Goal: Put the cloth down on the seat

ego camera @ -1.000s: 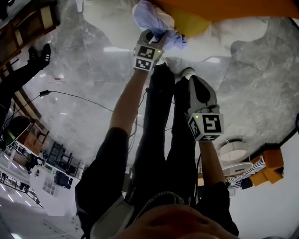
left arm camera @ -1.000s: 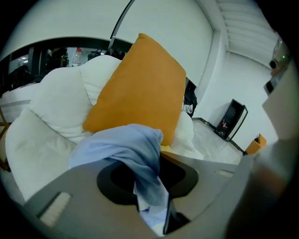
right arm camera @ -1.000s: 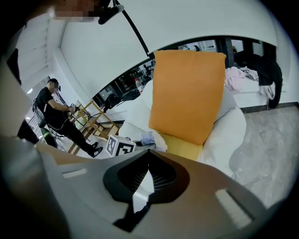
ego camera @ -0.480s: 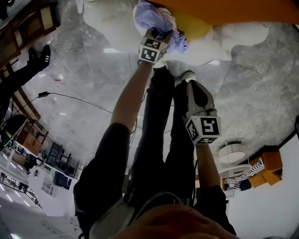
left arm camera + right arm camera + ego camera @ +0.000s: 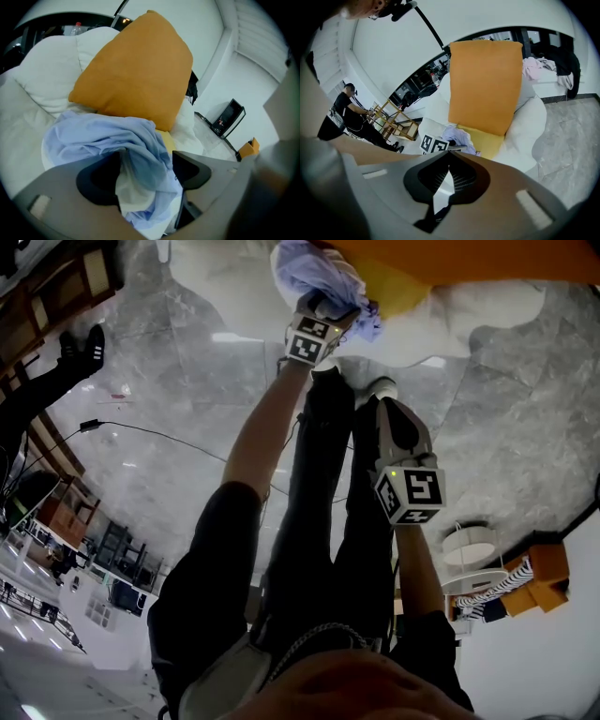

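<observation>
Left gripper view: the left gripper (image 5: 146, 164) has just been spreading its fingers (image 5: 191, 171). They stand wide apart, and the light blue cloth (image 5: 103, 136) is bunched loosely between them, unpinched. The cloth rests on the white seat (image 5: 23, 136), just in front of the orange cushion (image 5: 136, 70). Nearer and to the right, the right gripper (image 5: 449, 161) hangs over the grey floor (image 5: 169, 456), its fingers together on nothing.

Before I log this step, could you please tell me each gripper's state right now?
Left gripper: open, jaws just been opening, cloth lying loose between them.
Right gripper: shut, empty.
</observation>
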